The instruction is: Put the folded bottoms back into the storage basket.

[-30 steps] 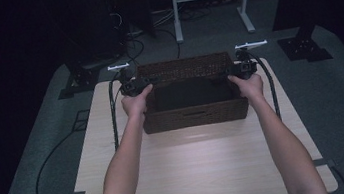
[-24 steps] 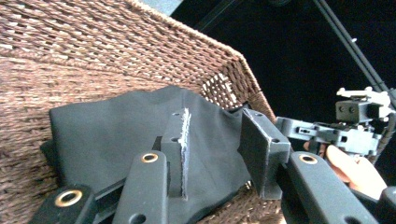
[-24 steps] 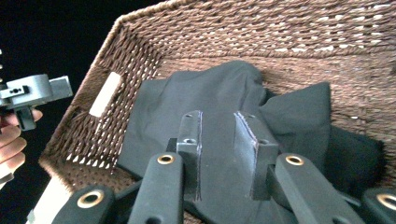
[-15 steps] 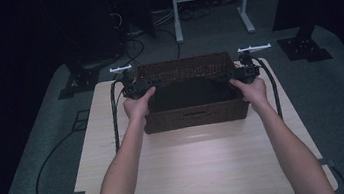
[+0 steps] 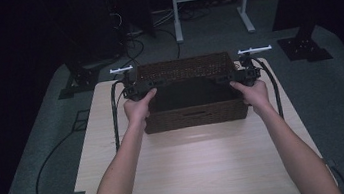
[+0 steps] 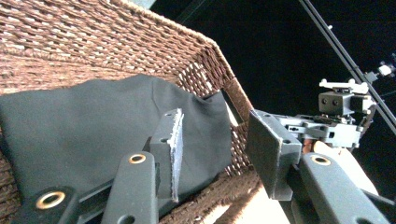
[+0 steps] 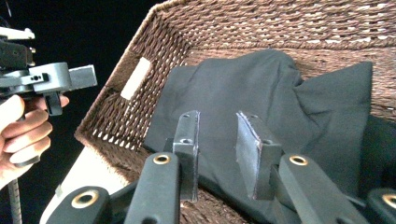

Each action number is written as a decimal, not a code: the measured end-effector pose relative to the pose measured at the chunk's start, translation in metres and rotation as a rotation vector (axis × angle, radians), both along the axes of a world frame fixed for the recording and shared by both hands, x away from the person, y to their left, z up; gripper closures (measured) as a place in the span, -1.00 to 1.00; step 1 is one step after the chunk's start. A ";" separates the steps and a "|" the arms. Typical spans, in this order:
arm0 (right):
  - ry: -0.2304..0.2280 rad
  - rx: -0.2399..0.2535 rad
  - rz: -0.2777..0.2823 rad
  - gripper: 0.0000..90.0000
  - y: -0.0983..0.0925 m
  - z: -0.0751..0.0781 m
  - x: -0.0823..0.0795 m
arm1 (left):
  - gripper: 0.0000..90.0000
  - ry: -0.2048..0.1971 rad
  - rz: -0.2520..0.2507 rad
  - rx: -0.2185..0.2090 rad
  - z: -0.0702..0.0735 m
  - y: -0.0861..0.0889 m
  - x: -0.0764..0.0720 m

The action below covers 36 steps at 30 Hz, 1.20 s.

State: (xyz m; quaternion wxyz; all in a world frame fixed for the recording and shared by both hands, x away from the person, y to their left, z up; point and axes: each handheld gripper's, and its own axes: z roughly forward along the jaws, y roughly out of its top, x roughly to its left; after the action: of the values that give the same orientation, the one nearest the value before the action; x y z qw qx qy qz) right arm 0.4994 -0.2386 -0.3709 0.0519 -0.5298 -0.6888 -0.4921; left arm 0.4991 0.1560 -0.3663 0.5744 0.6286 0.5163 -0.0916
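Dark grey cloth [image 7: 261, 98] is lying in the brown wicker basket [image 5: 184, 68] under both grippers' [image 6: 212, 154] [image 7: 217, 149] opening, empty jaws.

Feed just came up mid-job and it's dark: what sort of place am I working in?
Probably a lab or recording studio, not a home: a lone pale wooden table on grey carpet, loose cables across the floor, equipment stands behind, dark surroundings.

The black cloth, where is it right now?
The black cloth lies inside the wicker basket at the far middle of the table in the high view, between the left tongs and the right tongs.
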 end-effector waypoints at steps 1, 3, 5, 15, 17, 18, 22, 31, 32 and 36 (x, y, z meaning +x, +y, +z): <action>0.000 0.000 0.003 0.50 0.001 0.000 0.000 | 0.23 0.000 -0.002 -0.005 0.000 0.001 -0.001; 0.001 0.003 0.014 0.46 0.003 0.001 -0.002 | 0.21 -0.005 -0.010 -0.003 -0.001 0.001 -0.003; 0.001 -0.004 0.022 0.42 0.005 0.002 -0.003 | 0.21 -0.002 -0.011 -0.012 -0.001 0.002 -0.004; 0.013 0.015 0.041 0.29 0.001 0.000 -0.011 | 0.17 -0.007 -0.037 0.008 -0.004 0.004 -0.015; 0.013 0.017 0.043 0.28 0.000 -0.001 -0.013 | 0.16 -0.006 -0.033 -0.007 -0.004 0.005 -0.017; 0.013 0.013 0.047 0.26 -0.001 0.000 -0.015 | 0.16 -0.009 -0.038 -0.006 -0.004 0.006 -0.018; 0.003 0.017 0.058 0.25 -0.002 0.003 -0.021 | 0.15 -0.012 -0.040 -0.004 -0.002 0.007 -0.022; -0.020 0.021 0.081 0.21 -0.004 0.008 -0.033 | 0.12 -0.024 -0.071 0.002 0.001 0.002 -0.031; -0.018 0.025 0.083 0.19 -0.003 0.009 -0.034 | 0.11 -0.026 -0.076 0.006 0.002 0.001 -0.032; -0.022 0.034 0.107 0.16 -0.002 0.009 -0.039 | 0.11 -0.029 -0.084 0.012 0.004 0.000 -0.035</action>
State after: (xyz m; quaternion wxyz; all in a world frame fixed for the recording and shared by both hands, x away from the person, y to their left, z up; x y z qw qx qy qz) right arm 0.4599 -0.2410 -0.3616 0.0795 -0.4859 -0.7082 -0.5060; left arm 0.4642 0.1559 -0.3627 0.5737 0.6544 0.4817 -0.1032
